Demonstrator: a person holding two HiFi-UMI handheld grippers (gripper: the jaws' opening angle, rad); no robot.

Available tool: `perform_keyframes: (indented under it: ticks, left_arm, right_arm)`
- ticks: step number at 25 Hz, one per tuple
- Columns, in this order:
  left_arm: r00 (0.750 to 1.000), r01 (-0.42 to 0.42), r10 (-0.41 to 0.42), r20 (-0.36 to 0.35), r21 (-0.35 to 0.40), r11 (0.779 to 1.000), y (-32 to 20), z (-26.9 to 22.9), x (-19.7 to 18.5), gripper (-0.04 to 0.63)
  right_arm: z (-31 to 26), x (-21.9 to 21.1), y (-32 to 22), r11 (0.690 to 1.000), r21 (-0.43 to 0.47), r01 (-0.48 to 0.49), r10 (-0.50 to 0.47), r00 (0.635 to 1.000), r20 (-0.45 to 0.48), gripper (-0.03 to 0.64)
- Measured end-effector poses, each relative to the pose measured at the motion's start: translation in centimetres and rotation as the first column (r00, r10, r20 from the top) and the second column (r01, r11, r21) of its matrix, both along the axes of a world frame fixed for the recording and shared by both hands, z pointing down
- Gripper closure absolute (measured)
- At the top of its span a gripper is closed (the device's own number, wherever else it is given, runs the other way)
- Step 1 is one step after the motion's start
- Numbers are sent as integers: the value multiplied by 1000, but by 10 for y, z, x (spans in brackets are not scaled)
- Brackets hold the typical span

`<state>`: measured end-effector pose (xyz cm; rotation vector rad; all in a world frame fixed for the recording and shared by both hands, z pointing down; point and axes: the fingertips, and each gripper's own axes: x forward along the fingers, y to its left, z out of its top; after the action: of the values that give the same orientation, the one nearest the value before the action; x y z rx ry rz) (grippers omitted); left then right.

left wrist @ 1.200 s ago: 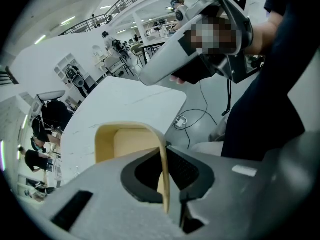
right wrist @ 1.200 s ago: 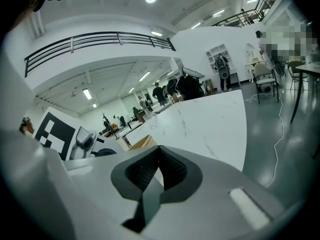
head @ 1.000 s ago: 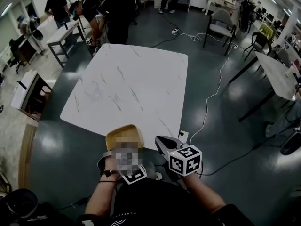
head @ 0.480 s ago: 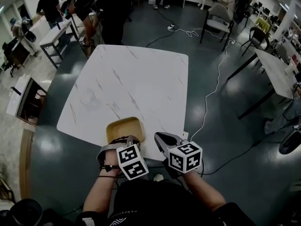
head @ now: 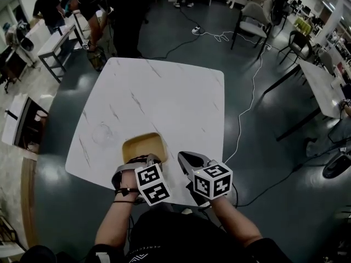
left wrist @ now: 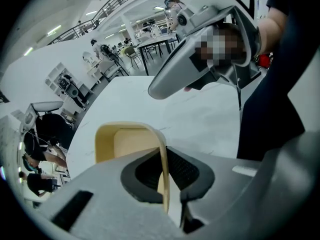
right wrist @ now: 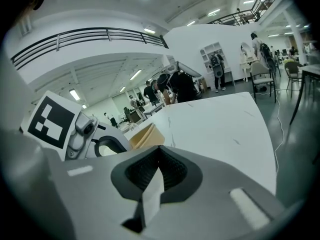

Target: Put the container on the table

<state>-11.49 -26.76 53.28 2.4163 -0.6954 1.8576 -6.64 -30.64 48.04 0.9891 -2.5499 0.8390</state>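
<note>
A tan, square-cornered container (head: 142, 147) hangs over the near edge of the white marble table (head: 164, 92). My left gripper (head: 147, 159) is shut on its near rim, pointing steeply down. In the left gripper view the thin rim (left wrist: 163, 156) runs between the dark pads, with the container (left wrist: 125, 141) beyond. My right gripper (head: 184, 159) hovers just right of the container, jaws together and nothing in them. The right gripper view shows its pads (right wrist: 172, 170) meeting at the tips, with the container (right wrist: 148, 134) and the left gripper (right wrist: 97, 141) to its left.
A faint round mark (head: 103, 133) lies on the table left of the container. White cables (head: 249, 100) trail over the dark floor at right. Chairs (head: 249, 23), other tables (head: 321, 86) and several people (head: 118, 15) stand at the back and sides.
Both grippers have moved forward together, carrying the container from in front of the table's near edge to over it. The left gripper kept its hold throughout.
</note>
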Motion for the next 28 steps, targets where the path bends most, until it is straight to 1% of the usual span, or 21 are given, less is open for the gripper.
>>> perform_keyframes:
  ticks: [3, 8, 12, 15, 21, 28]
  left_arm:
    - [1000, -14, 14, -9, -8, 1000, -22, 4, -4, 578]
    - [1000, -8, 8, -28, -4, 1000, -61, 5, -17, 580]
    - [1000, -18, 18, -25, -10, 1000, -85, 13, -27, 578]
    - [1000, -30, 30, -2, 2, 1000, -103, 16, -35, 578]
    - [996, -61, 57, 64, 57, 997, -141, 21, -48, 578]
    - [990, -89, 80, 112, 71, 993, -176, 27, -64, 578]
  right_arm:
    - [5, -9, -20, 1000, -10, -11, 11, 1000, -11, 615]
    - [10, -24, -54, 999, -18, -32, 31, 999, -28, 615]
    - [17, -35, -83, 998, -20, -56, 55, 997, -51, 615]
    - [21, -41, -104, 997, -12, -75, 74, 995, -73, 615]
    - [28, -52, -131, 995, -4, -102, 101, 989, -106, 615]
    - [27, -60, -165, 993, 37, -114, 118, 980, -160, 615]
